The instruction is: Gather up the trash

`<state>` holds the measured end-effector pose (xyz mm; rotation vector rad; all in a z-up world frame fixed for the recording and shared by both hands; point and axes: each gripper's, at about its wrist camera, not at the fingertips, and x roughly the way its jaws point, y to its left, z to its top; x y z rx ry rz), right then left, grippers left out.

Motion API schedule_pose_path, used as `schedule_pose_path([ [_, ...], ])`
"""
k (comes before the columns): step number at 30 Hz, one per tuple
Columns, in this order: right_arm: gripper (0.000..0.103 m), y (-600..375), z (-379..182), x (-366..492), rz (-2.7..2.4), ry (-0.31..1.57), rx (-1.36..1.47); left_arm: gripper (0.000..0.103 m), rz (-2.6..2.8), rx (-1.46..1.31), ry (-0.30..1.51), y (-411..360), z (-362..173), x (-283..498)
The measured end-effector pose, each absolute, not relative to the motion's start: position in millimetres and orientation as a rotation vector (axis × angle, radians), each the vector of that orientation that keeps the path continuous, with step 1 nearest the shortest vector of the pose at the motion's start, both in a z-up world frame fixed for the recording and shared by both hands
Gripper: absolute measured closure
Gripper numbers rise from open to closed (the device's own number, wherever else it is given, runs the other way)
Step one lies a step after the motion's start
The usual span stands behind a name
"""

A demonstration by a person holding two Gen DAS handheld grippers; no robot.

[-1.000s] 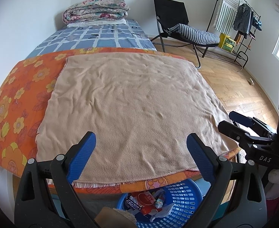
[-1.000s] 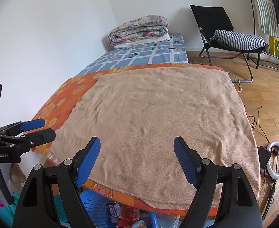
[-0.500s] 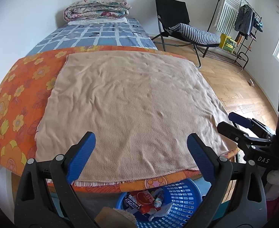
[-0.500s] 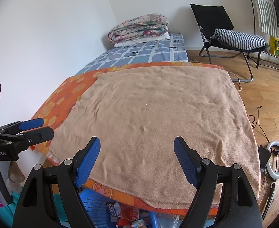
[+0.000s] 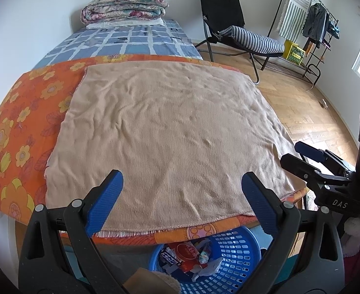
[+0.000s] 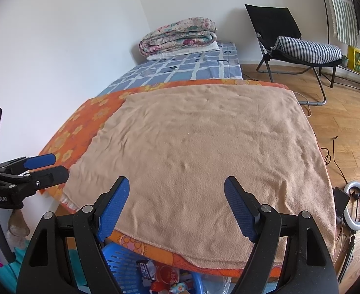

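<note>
A blue plastic basket (image 5: 231, 247) stands on the floor below the bed's near edge and holds several wrappers and packets (image 5: 187, 254). It also shows in the right wrist view (image 6: 121, 259), with wrappers (image 6: 165, 274) in it. My left gripper (image 5: 181, 181) is open and empty above the near edge of a tan blanket (image 5: 170, 134). My right gripper (image 6: 176, 186) is open and empty over the same blanket (image 6: 204, 152). Each gripper shows in the other's view, the right (image 5: 300, 154) and the left (image 6: 53, 164). No trash shows on the blanket.
An orange flowered sheet (image 5: 15, 127) and a blue checked sheet (image 5: 131, 39) cover the bed, with folded quilts (image 5: 123, 7) at its far end. A black chair with a striped cushion (image 5: 251, 39), a clothes rack (image 5: 310, 24) and a ring light (image 6: 356, 205) stand on the wooden floor.
Both grippers have stayed open and nearly still; the views have shifted only slightly.
</note>
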<state>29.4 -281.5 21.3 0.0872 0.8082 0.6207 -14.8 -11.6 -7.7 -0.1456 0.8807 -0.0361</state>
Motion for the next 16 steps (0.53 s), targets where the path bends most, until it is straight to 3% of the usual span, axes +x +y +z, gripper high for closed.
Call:
schedule_pose_path([
  [16, 0.023, -277.1, 17.2, 28.9, 0.618, 0.823, 0.084, 0.004, -0.029, -0.158, 0.905, -14.2, -4.8, -21.2],
])
